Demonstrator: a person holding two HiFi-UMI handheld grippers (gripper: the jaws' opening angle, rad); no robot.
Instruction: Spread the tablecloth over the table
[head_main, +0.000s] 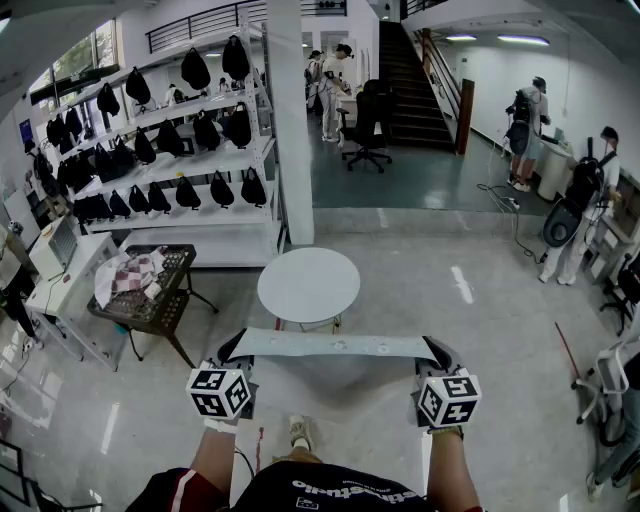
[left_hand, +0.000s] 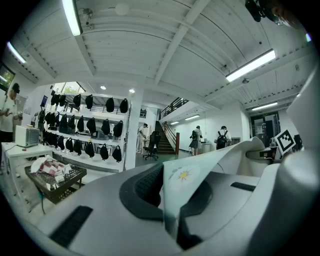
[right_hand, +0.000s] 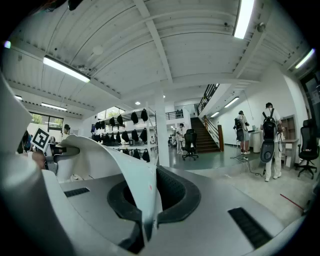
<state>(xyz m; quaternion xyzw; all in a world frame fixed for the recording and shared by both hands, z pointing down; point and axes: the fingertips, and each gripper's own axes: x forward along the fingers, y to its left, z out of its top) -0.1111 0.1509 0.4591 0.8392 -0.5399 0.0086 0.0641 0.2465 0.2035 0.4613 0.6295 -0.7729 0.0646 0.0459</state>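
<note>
A pale tablecloth (head_main: 330, 346) with small flower prints is stretched in the air between my two grippers, its top edge taut and the rest hanging toward me. My left gripper (head_main: 232, 352) is shut on its left corner; in the left gripper view the cloth (left_hand: 187, 175) rises from between the closed jaws. My right gripper (head_main: 432, 351) is shut on the right corner, and the cloth (right_hand: 135, 180) shows pinched there too. The round white table (head_main: 308, 284) stands just beyond the cloth, bare on top.
A black wire cart (head_main: 150, 290) with folded cloths stands left of the table. Behind it are white shelves (head_main: 180, 170) of black bags and a white pillar (head_main: 290, 120). People stand at the far right (head_main: 580, 205) and at the back.
</note>
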